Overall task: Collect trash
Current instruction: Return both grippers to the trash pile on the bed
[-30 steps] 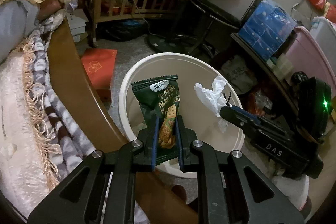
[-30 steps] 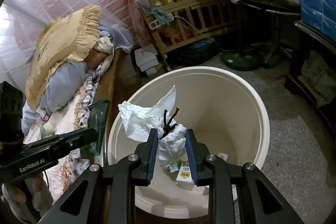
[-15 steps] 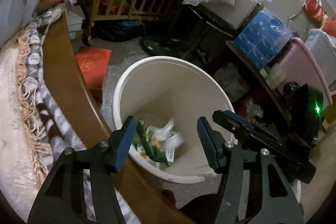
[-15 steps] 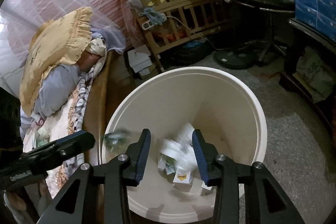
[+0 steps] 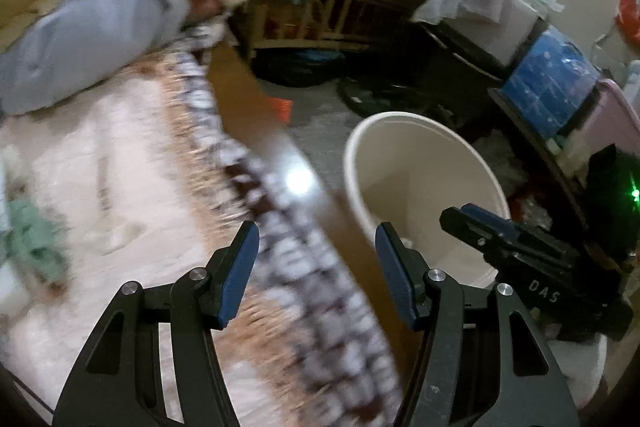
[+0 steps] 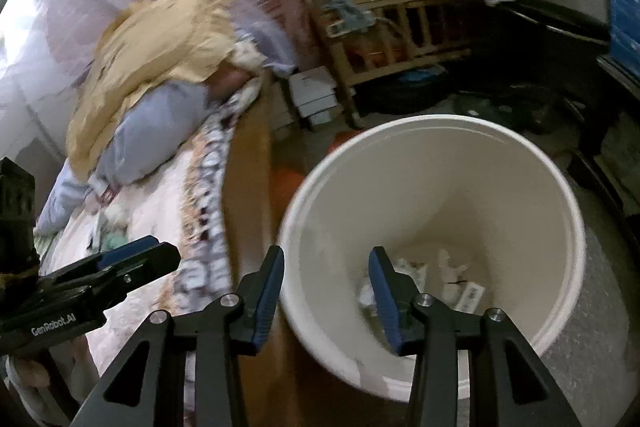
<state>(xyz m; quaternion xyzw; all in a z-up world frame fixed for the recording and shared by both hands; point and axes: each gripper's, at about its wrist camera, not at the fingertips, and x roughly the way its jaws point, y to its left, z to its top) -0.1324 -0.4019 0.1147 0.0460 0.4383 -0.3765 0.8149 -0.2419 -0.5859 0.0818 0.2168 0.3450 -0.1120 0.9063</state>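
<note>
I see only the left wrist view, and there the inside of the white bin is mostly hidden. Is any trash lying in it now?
Observer: Yes. The right wrist view looks down into the white bin, and crumpled white trash lies on its bottom.
Operator: Is the right gripper holding something?
Observer: No. The right gripper is open and empty; one fingertip is over the bin's opening, the other outside the rim.
Operator: What lies behind my left gripper?
Observer: The left gripper points toward the bed, where a yellow pillow rests on a grey-blue one.
</note>
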